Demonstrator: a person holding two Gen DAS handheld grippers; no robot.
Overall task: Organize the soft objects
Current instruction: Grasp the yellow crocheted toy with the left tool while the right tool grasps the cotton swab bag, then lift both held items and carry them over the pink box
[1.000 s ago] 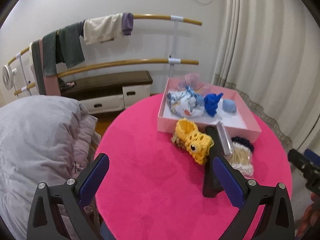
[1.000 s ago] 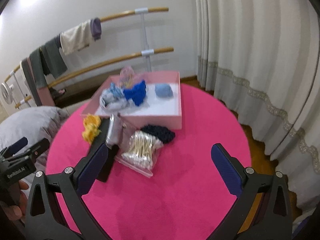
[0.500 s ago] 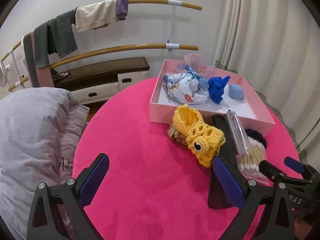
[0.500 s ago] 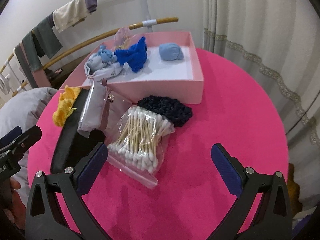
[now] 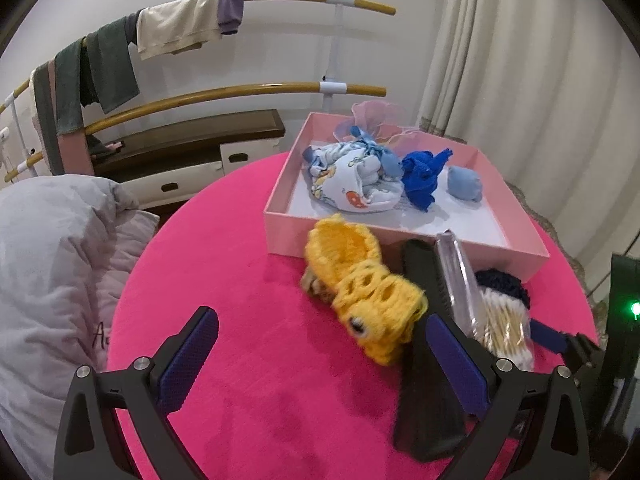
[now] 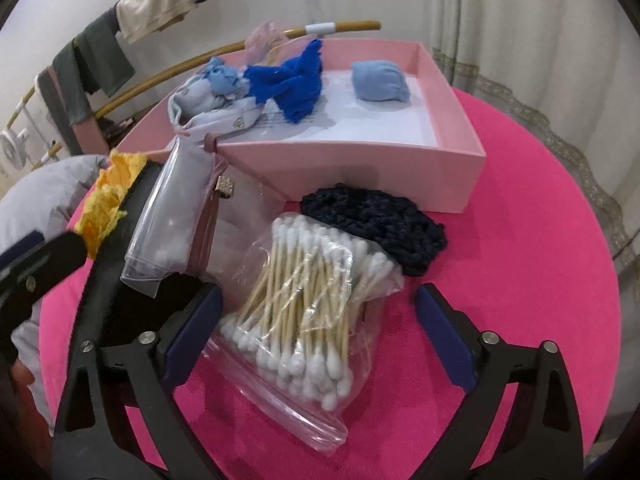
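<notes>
Jaws of the right gripper [image 6: 320, 328], just narrowed yet wide and holding nothing, are set astride a bag of cotton swabs [image 6: 308, 304] near the table [image 6: 540, 240] edge. The left gripper [image 5: 320, 360] is held wide, empty. A yellow knit toy [image 5: 364, 288] lies against the pink box [image 5: 404, 236].

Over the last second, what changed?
Both grippers came down closer to the table: left gripper toward the yellow knit, right gripper over the swab bag, its jaws closing slightly, nothing gripped. Items and pink box unmoved.
</notes>
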